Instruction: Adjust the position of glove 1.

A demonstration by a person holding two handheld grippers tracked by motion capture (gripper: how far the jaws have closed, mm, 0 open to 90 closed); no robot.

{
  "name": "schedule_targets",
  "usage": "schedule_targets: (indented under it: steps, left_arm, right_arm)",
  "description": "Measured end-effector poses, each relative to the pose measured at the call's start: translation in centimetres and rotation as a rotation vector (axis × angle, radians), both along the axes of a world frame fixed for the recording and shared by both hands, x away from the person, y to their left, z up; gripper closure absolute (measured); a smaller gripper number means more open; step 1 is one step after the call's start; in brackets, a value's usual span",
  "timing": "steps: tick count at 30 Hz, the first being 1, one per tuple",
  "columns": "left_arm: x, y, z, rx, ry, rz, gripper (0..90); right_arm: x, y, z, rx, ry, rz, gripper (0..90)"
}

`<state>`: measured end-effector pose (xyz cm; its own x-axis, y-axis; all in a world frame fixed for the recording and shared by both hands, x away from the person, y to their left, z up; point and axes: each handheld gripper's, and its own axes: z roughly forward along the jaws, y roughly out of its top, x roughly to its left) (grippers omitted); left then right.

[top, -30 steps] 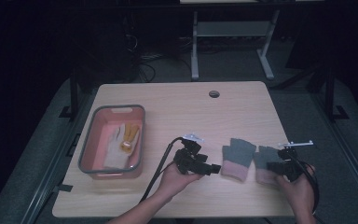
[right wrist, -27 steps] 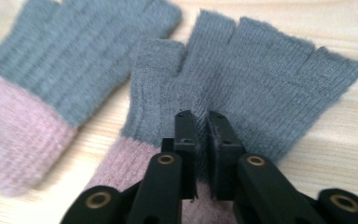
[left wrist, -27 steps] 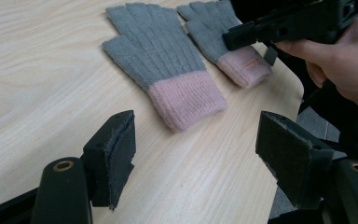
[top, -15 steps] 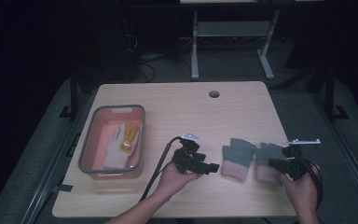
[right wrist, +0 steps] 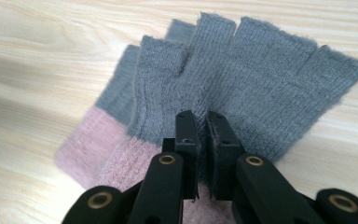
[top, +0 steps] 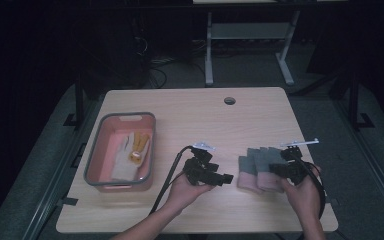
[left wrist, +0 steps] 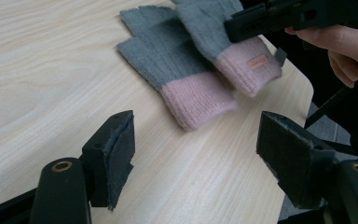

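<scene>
Two fingerless gloves, grey with pink cuffs, are at the table's front right. One glove (top: 246, 172) (left wrist: 177, 70) (right wrist: 105, 119) lies flat on the wood. My right gripper (top: 279, 170) (right wrist: 202, 126) is shut on the other glove (top: 269, 172) (right wrist: 251, 79) near its palm, holding it lifted and partly over the first. In the left gripper view that held glove (left wrist: 235, 44) hangs under the right gripper (left wrist: 261, 18). My left gripper (top: 225, 179) (left wrist: 196, 135) rests open just left of the gloves, with bare table between its pads.
A pink tray with a grey rim (top: 92, 160) stands at the left, holding a pale glove with yellow parts (top: 130, 150). A round cable hole (top: 229, 100) is near the far edge. The table's right edge runs close behind the right hand.
My right gripper has risen and moved left, carrying its glove until it overlaps the one lying flat. The left gripper has stayed put.
</scene>
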<state>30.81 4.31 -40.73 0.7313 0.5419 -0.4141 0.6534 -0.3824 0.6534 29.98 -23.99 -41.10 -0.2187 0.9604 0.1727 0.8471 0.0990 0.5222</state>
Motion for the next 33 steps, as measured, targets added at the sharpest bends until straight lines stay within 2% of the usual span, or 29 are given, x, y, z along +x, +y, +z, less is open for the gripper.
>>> schedule_targets:
  steps: [3,6,9,17,21,27,33]
  left_arm:
    - [0.1,0.2,-0.1,-0.014,0.019,-0.003,28.0]
    - [0.1,0.4,-0.1,-0.015,0.019,0.000,27.9]
    - [0.1,0.5,-0.1,-0.018,0.018,0.006,28.0]
    - [0.2,0.2,-0.6,-0.012,0.027,0.000,28.1]
    - [0.3,-0.4,-1.0,-0.009,0.042,0.000,28.6]
    - [0.9,-1.8,-1.8,-0.010,0.065,0.001,30.5]
    - [1.7,-3.2,-2.9,-0.018,0.107,0.007,32.8]
  right_arm:
    - [0.5,1.1,0.0,0.008,0.010,0.007,84.0]
    - [0.9,2.2,0.1,0.012,0.015,0.020,83.9]
    - [1.5,3.1,-0.1,0.008,0.028,0.010,84.0]
    - [2.4,4.2,-1.3,0.017,0.053,-0.009,82.8]
    - [2.4,3.8,-1.7,0.041,0.062,-0.025,74.2]
    - [1.7,2.5,-1.0,0.083,0.023,-0.035,63.1]
    - [1.3,0.7,-1.4,0.120,0.006,-0.045,57.6]
